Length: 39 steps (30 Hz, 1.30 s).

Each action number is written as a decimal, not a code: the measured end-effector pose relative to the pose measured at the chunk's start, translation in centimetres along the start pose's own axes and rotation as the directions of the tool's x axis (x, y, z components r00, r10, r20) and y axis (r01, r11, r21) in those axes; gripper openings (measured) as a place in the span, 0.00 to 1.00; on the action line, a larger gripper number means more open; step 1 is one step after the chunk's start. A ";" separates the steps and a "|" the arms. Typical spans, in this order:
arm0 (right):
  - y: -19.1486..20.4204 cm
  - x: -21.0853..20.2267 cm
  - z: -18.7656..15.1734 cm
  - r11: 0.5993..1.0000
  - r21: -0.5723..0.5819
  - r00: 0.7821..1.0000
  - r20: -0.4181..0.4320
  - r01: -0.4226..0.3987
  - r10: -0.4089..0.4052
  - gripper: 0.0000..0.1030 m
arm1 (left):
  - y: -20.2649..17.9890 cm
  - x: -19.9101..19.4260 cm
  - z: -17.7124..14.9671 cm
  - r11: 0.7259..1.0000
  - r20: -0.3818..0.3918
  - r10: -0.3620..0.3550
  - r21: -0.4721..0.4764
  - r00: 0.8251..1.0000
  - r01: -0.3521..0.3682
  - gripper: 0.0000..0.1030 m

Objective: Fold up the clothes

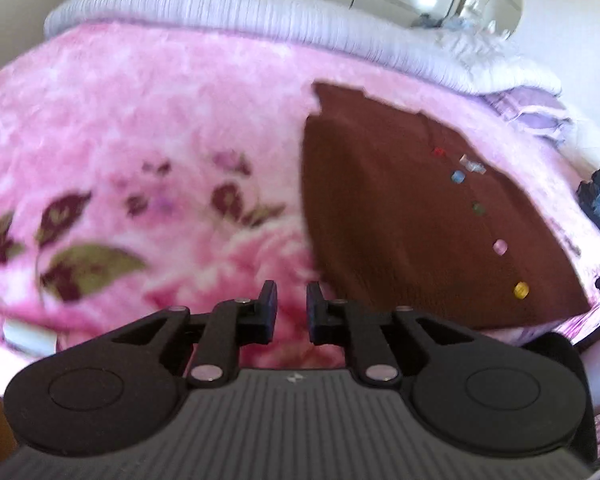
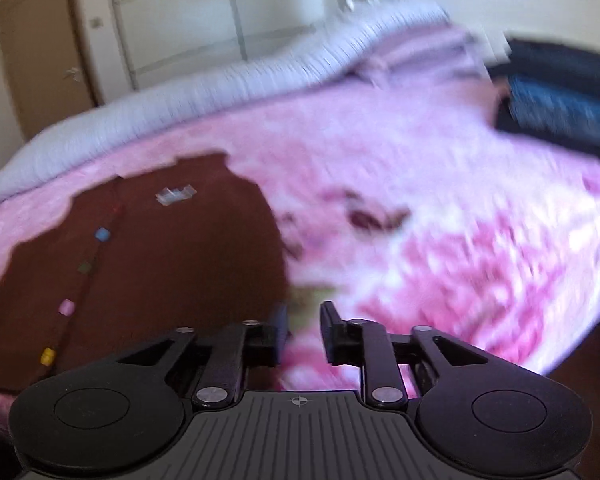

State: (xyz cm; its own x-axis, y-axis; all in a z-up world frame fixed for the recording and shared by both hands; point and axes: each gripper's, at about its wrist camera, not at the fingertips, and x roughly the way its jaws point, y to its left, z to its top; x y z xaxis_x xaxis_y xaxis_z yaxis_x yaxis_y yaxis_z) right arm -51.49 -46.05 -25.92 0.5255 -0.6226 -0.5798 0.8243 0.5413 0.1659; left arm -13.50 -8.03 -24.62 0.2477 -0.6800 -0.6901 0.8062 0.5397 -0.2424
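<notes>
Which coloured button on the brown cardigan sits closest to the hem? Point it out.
The yellow button on the brown cardigan. It ends the row nearest the camera, with the pink button, then green and blue ones, farther up toward the neckline.

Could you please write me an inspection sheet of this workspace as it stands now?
Surface: pink floral blanket over a bed, lavender quilt behind.
Job's things: brown cardigan lying flat, coloured buttons in a row.
Clutter: dark blue-and-black object at the blanket's edge, blurred.
Grippers: left gripper and right gripper slightly open, fingers empty, above the blanket.
Cables: nothing seen.
Surroundings: white wardrobe, wooden door.
</notes>
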 end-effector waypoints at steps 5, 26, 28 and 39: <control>3.1 3.1 0.1 0.980 -0.081 0.982 -0.064 -0.181 0.177 0.46 | -2.1 3.0 0.1 0.994 -0.013 -0.096 0.045 0.995 0.096 0.12; 7.5 -6.3 -2.2 0.995 -0.067 0.995 -0.069 0.072 -0.076 0.79 | -10.5 0.6 -3.0 0.872 0.058 -0.044 0.490 0.997 0.010 0.63; 7.6 -7.8 -2.8 0.995 -0.069 0.994 -0.071 0.075 -0.080 0.80 | -11.0 0.2 -3.5 0.870 0.065 -0.061 0.493 0.996 0.021 0.69; 10.2 -12.6 -4.9 0.978 -0.207 0.994 -0.113 -0.034 0.011 0.85 | -12.8 -5.1 -7.2 0.922 0.149 0.056 0.373 0.987 -0.108 0.89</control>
State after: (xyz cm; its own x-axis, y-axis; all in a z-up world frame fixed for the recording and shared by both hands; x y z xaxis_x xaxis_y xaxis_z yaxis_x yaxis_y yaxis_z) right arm -50.71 -29.92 -20.86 0.5073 -0.5491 -0.6642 0.7447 0.6672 0.0172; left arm -28.97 -7.91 -22.89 0.3696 -0.7153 -0.5931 0.9164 0.3860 0.1055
